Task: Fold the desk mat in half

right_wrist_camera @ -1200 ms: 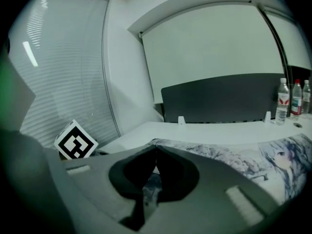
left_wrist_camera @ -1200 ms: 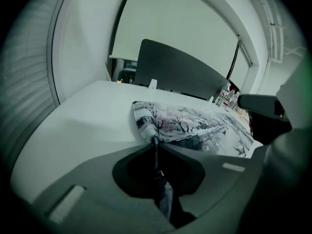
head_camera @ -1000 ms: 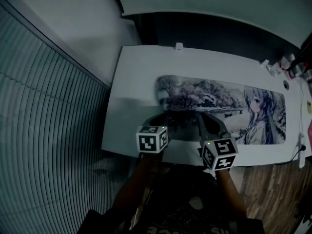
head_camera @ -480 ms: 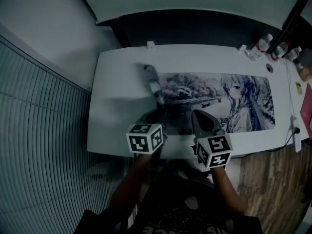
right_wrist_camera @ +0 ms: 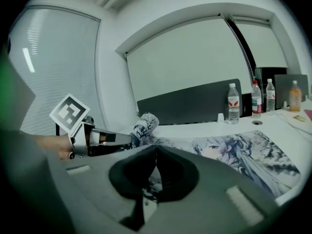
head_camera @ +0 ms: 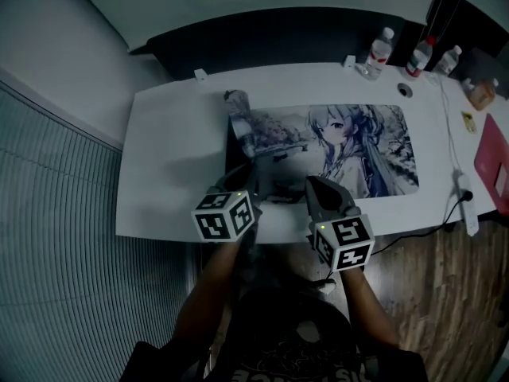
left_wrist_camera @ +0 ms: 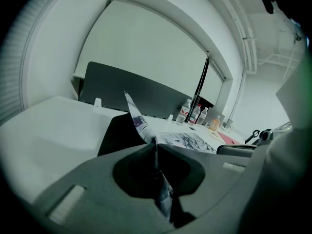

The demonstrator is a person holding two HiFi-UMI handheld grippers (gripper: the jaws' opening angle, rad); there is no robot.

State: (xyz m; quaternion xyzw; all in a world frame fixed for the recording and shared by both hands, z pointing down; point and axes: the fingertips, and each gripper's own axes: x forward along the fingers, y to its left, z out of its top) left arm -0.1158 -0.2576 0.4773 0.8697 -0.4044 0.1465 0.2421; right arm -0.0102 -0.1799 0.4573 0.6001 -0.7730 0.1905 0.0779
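Observation:
The desk mat [head_camera: 358, 146], printed with a drawn girl and snowy trees, lies on the white desk [head_camera: 167, 157]. Its left end [head_camera: 238, 122] is lifted and curls over to the right, black underside showing [left_wrist_camera: 117, 133]. My left gripper [head_camera: 245, 180] is shut on that raised end; in the left gripper view the sheet [left_wrist_camera: 134, 116] rises out from between the closed jaws [left_wrist_camera: 156, 145]. My right gripper [head_camera: 312, 183] is beside it at the near edge, jaws shut [right_wrist_camera: 156, 147] with mat fabric pinched below the tips. The flat part [right_wrist_camera: 243, 152] stretches away right.
Three water bottles [head_camera: 380, 52] [head_camera: 419, 56] [head_camera: 447, 60] stand at the desk's back right, before a dark partition [head_camera: 278, 42]. An orange bottle [head_camera: 477, 94], a pink folder [head_camera: 495, 161] and a cable [head_camera: 461, 189] lie at the right end. Slatted blinds [head_camera: 56, 237] are left.
The mat's left end has risen from the desk and curled over toward the right. Both grippers have moved right with it, and the head view has swung right.

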